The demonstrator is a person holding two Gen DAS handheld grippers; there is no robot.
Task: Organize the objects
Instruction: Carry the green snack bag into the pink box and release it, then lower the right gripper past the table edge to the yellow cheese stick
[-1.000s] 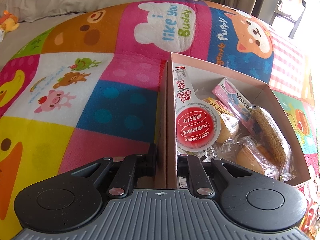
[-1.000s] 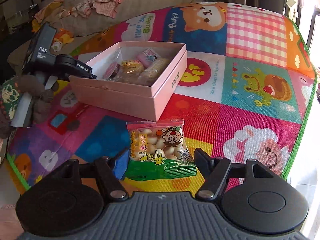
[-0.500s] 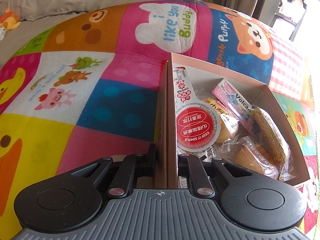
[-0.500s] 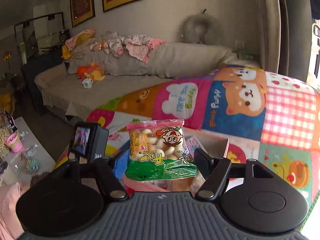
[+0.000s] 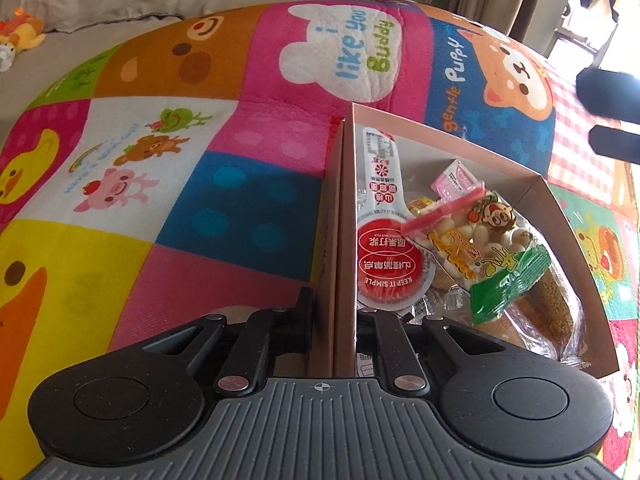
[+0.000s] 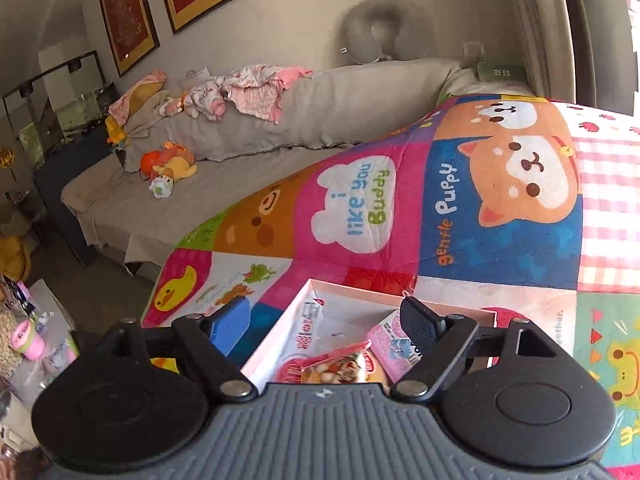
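Observation:
A pink box (image 5: 556, 208) of wrapped snacks sits on the colourful play mat. My left gripper (image 5: 336, 312) is shut on the box's left wall (image 5: 345, 240). A bag of white puffs with a green bottom (image 5: 484, 248) lies on top of the other snacks in the box, beside a red-lidded jelly cup (image 5: 390, 266). My right gripper (image 6: 324, 320) is open and empty above the box (image 6: 280, 340); the bag (image 6: 340, 366) shows below it. Its dark fingers (image 5: 608, 120) appear at the left wrist view's right edge.
The play mat (image 5: 200, 208) surrounds the box. A grey sofa (image 6: 240, 160) with clothes and plush toys stands behind the mat. A low table with a pink cup (image 6: 28, 344) is at far left.
My right gripper carried the puff bag over the box, opened and let it go; the bag now lies in the box. My left gripper kept its hold on the box wall.

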